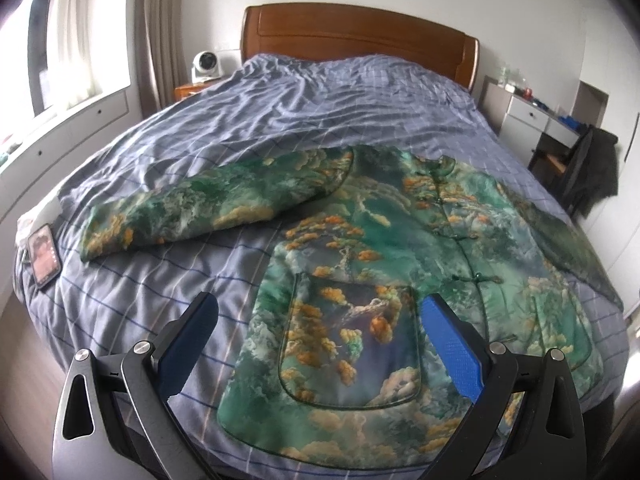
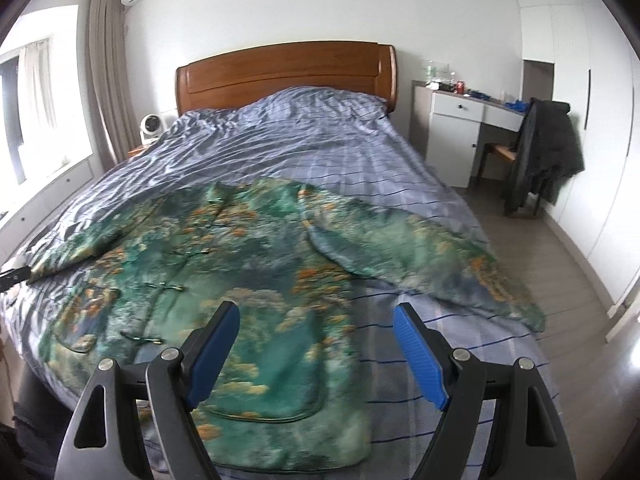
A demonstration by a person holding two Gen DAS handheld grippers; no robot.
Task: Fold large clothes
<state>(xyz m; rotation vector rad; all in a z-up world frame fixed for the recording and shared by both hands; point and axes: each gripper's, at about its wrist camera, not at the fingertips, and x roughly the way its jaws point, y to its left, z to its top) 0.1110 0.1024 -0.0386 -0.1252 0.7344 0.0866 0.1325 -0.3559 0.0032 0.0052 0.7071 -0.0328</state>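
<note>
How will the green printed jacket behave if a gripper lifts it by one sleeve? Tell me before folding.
The green printed jacket will probably drape limply, since it lies flat and creased on the bed. Its sheen suggests slippery cloth. Spread wide, it likely drags.

We see bare blue checked bedsheet (image 1: 280, 112) at twelve o'clock; a black smartphone (image 1: 45, 254) lies at nine o'clock.

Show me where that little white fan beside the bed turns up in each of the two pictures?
Left wrist view: the white fan stands upper left of centre, just left of the wooden headboard.
Right wrist view: the fan sits at mid-left, below the headboard's left corner, beside the curtain.
Shared landmark: the headboard.
</note>
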